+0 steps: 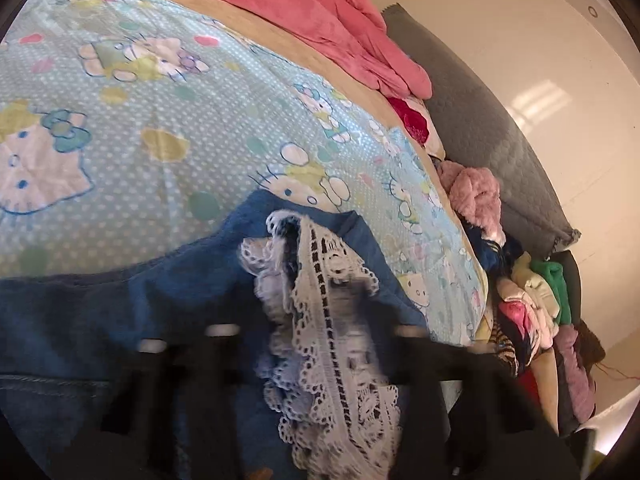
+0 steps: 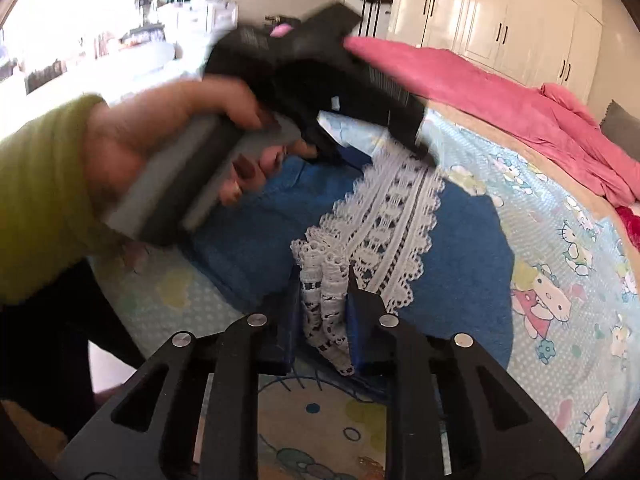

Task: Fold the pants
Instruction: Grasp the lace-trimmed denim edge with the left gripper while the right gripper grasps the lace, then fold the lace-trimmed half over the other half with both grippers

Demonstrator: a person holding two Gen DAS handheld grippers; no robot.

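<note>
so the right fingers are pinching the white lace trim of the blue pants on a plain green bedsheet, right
Not quite. The right gripper does pinch the white lace trim of the blue pants, but the bedsheet is light blue with a cartoon cat print, not plain green. The right wrist view shows it.

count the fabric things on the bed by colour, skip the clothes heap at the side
blue: 2, the denim pants and the cartoon bedsheet
white: 1, the lace trim on the pants
pink: 1, the blanket
total: 4
</note>
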